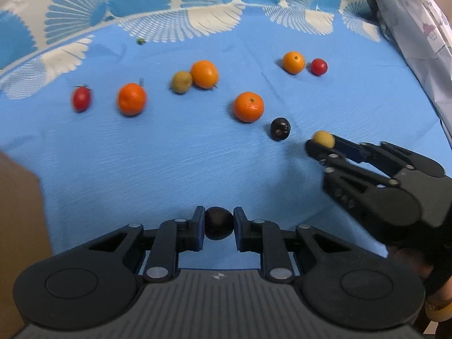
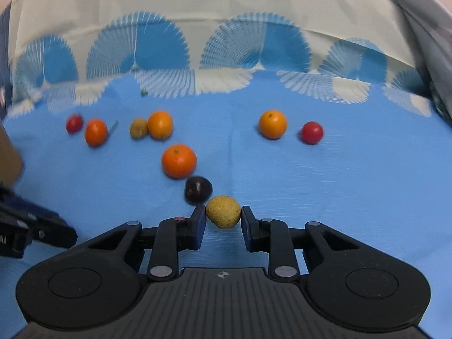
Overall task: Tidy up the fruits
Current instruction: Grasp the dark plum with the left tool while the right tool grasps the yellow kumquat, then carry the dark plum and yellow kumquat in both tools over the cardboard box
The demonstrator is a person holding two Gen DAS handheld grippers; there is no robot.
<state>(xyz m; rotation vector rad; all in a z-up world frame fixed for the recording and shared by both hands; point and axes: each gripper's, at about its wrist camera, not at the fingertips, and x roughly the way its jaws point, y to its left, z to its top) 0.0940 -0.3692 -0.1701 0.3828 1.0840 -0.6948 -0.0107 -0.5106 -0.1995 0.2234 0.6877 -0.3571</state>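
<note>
Two jaws pairs clamped: left on dark fruit [image 1: 219, 223], right on yellow fruit [image 2: 223, 211].

Open blue cloth [image 1: 141, 163] before fruit row [image 1: 180, 82]

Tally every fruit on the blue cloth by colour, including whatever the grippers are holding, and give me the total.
Orange: 4, e.g. the nearest orange fruit
Red: 2, e.g. the left red fruit
Yellow-green: 2, one free, one in the right gripper
Dark purple: 2, one free, one in the left gripper
Total: 10
</note>
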